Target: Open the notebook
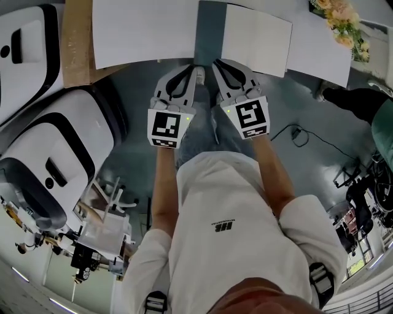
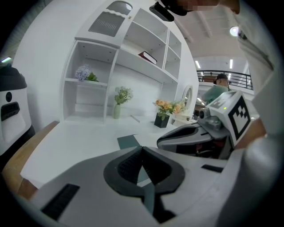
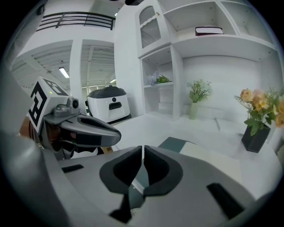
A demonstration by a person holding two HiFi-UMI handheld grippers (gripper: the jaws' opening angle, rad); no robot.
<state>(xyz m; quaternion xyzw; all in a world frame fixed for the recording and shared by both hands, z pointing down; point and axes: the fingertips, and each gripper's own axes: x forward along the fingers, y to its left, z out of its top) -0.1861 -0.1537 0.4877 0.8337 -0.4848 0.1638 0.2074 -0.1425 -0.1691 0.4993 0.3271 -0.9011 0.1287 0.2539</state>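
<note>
The notebook lies open on the white table: a dark teal leaf on the left and a white page on the right. The left gripper view shows the teal leaf, and the right gripper view shows the teal leaf with the white page. My left gripper and right gripper hang side by side over the table's near edge, just short of the notebook. Both are shut with nothing between the pads. Each shows in the other's view: right gripper, left gripper.
Two large white appliances stand at the left beside a brown board. Orange flowers in a dark pot sit at the table's far right. White wall shelves hold a vase, flowers and a book. A person's leg is at the right.
</note>
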